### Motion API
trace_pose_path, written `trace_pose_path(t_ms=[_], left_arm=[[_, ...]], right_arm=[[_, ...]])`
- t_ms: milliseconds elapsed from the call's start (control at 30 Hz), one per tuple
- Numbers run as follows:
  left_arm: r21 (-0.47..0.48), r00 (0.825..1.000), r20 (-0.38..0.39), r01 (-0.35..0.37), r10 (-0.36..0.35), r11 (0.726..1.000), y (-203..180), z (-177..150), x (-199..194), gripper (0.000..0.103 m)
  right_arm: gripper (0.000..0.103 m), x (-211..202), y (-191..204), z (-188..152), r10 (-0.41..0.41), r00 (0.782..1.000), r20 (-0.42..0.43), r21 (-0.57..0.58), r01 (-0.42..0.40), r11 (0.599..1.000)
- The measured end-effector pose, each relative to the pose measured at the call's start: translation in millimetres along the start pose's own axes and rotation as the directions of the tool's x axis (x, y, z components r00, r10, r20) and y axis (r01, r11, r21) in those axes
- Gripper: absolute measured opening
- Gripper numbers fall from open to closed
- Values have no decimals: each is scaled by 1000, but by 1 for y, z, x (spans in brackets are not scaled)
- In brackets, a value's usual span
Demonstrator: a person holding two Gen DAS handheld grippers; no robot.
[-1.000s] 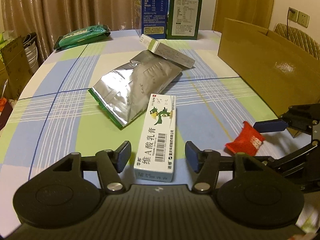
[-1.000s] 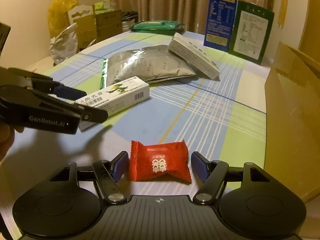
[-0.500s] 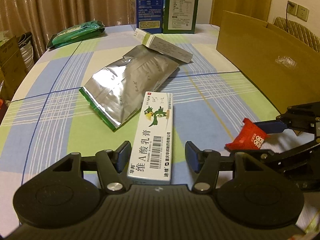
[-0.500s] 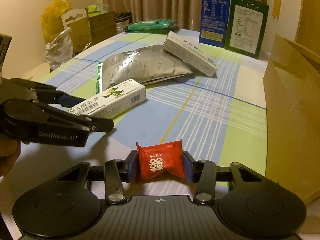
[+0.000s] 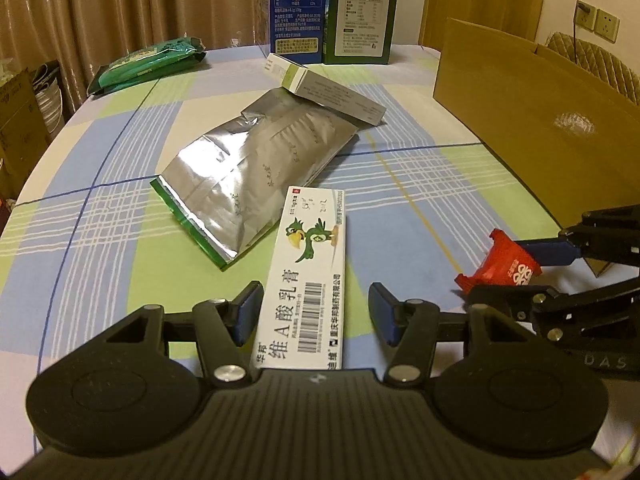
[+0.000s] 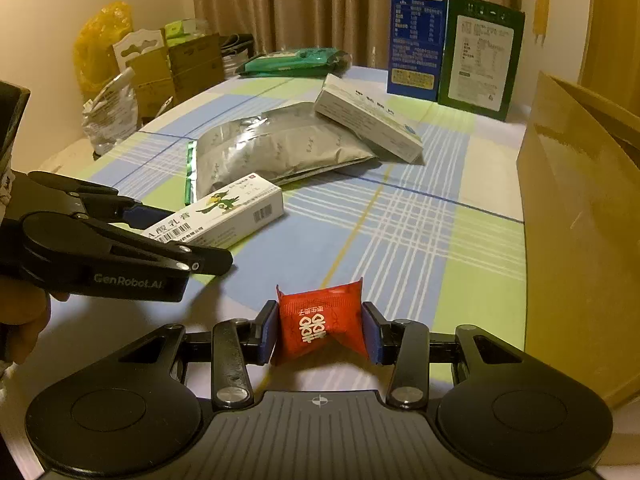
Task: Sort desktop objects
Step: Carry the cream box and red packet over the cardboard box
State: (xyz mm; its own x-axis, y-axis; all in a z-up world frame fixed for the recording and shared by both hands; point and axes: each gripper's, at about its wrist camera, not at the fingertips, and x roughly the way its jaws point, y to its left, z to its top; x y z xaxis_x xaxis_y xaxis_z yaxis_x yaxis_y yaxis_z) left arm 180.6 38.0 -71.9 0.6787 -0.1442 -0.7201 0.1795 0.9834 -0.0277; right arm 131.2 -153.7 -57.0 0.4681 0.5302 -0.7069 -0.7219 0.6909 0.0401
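My right gripper (image 6: 320,330) has its jaws closing, blue pads pressed on both sides of a small red sweet wrapper with white double-happiness print (image 6: 322,324); it sits between the fingertips, lifted just off the checked blue-green-white tablecloth (image 6: 420,240)

My left gripper (image 5: 316,312) stands partly apart around the near end of a long white carton with a green bird cartoon and barcode (image 5: 306,280); the left pad looks to be touching its edge, with a gap on the right. The carton lies flat on the cloth. Print reads "维A酸乳膏"

Ahead of the left tool: a crinkled silver foil pouch with green edge (image 5: 256,176), touching the carton's far end; a grey-white flat box (image 5: 328,92) lies across the pouch's far corner. Further off stand a tall blue carton (image 5: 298,4) and a dark green carton (image 5: 362,12), small print unreadable; a green plastic pack (image 5: 148,64) far left

To the right, an open brown cardboard box (image 6: 580,220). "GenRobot.AI" is printed on the left tool's arm
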Motion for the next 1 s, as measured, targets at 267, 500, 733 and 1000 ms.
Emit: trace_pose_path(t_ms=[267,500,733,1000], left_arm=[[-13,1000,-4,-16,16,1000,1,5,2,34],[-1,1000,5,-22,22,1000,-2,4,-4,33],[-5,1000,20,-4,4,1000,-7,3,-20,33],[14,999,42,-2,2,1000,-17,-2,-39,33]], right_arm=[[40,0,-3,0,1,1000,-3,12,-1,1000],[39,-5,-7,5,-17,999,29,30,16,999],[39,-14,-6,4,-33,999,41,22,32,999],[38,-36,-3,9,-52,994,98,16,50,999]])
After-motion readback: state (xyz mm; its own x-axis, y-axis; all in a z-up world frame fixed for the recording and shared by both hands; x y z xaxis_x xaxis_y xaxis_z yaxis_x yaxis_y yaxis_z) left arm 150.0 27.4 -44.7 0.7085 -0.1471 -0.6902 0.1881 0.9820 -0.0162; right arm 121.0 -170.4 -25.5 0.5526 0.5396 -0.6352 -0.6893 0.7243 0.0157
